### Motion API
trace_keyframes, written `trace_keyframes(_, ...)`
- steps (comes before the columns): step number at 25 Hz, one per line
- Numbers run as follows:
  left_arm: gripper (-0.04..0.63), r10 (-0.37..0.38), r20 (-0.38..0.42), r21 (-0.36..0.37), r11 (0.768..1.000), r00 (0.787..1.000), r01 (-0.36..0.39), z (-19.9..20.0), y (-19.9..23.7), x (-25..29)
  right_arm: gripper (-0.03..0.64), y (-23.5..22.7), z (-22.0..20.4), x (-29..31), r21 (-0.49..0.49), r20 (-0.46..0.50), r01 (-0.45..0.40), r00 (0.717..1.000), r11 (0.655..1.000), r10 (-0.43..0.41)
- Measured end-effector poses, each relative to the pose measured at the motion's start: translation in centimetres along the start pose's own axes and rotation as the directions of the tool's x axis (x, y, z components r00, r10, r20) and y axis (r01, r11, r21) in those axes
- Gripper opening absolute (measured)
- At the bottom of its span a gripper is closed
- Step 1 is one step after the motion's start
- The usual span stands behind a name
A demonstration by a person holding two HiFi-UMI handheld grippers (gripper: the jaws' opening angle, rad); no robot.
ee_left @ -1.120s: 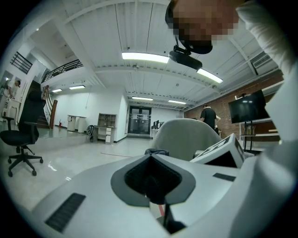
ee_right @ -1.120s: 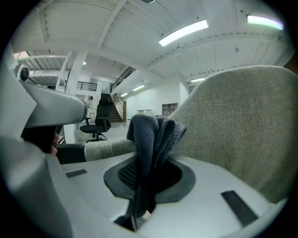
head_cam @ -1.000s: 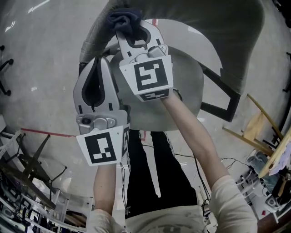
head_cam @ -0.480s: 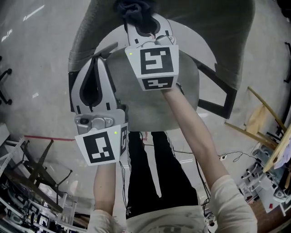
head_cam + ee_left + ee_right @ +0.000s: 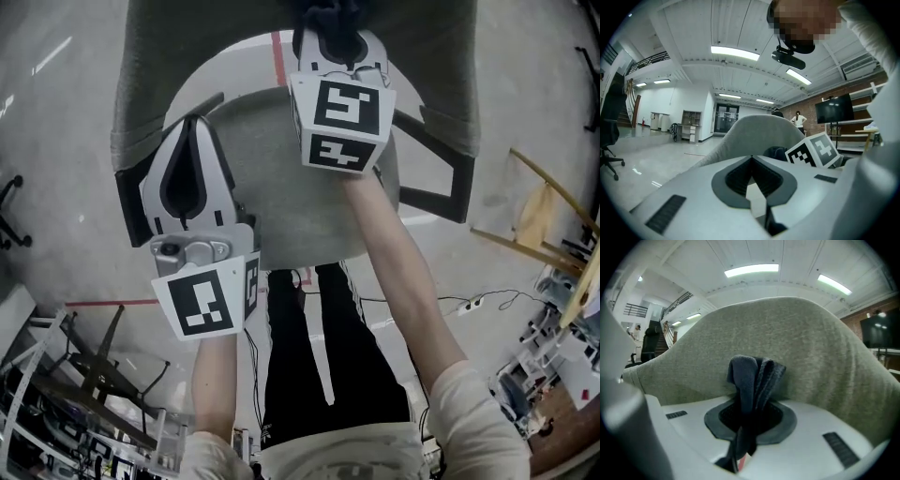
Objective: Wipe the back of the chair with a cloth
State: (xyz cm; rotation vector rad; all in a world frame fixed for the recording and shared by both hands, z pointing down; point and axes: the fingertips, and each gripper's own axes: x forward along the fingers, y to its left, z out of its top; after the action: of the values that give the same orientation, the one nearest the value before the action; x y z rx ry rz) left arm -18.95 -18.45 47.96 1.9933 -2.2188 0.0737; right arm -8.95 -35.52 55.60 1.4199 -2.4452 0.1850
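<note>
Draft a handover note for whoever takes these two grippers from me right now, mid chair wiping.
Right gripper: shut on the dark cloth, which is bunched up at the seat-side face of the grey chair back, near its middle.
Left gripper: shut, empty, held over the left side of the seat.
Done: cloth gripped and brought to the chair back; how much is wiped cannot be told.
Left: sweep the cloth across the chair back.

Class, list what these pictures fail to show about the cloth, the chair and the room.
Head view: the top edge cuts off the cloth and part of the chair back.
Right gripper view: the cloth hides its own contact with the chair back.
Left gripper view: a distant person, too small to describe.
</note>
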Motion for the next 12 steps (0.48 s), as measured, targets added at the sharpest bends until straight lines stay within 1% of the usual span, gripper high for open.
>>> trace_keyframes(3,0.012,-0.039,-0.001,0.011,0.999,0.999,0.039,0.2,-1.3,0.5,0.058,-3.1,-0.7,-1.2,0.031,-0.008,0.097,0.995,0.995,-0.097)
trace_keyframes(5,0.012,-0.066,0.001,0.018,0.998,0.998,0.066,0.4,-2.0,0.8,0.058,-5.0,-1.1,-2.2,0.05,-0.012,0.161,0.987,0.986,-0.161)
trace_keyframes(8,0.012,-0.107,0.002,0.029,0.994,0.994,0.107,0.6,-3.2,1.0,0.058,-7.4,-1.6,-4.0,0.075,-0.02,0.256,0.967,0.964,-0.256)
trace_keyframes(12,0.012,-0.162,0.002,0.036,0.986,0.987,0.162,0.8,-5.1,0.7,0.058,-10.2,-2.6,-6.7,0.112,-0.042,0.361,0.932,0.926,-0.359)
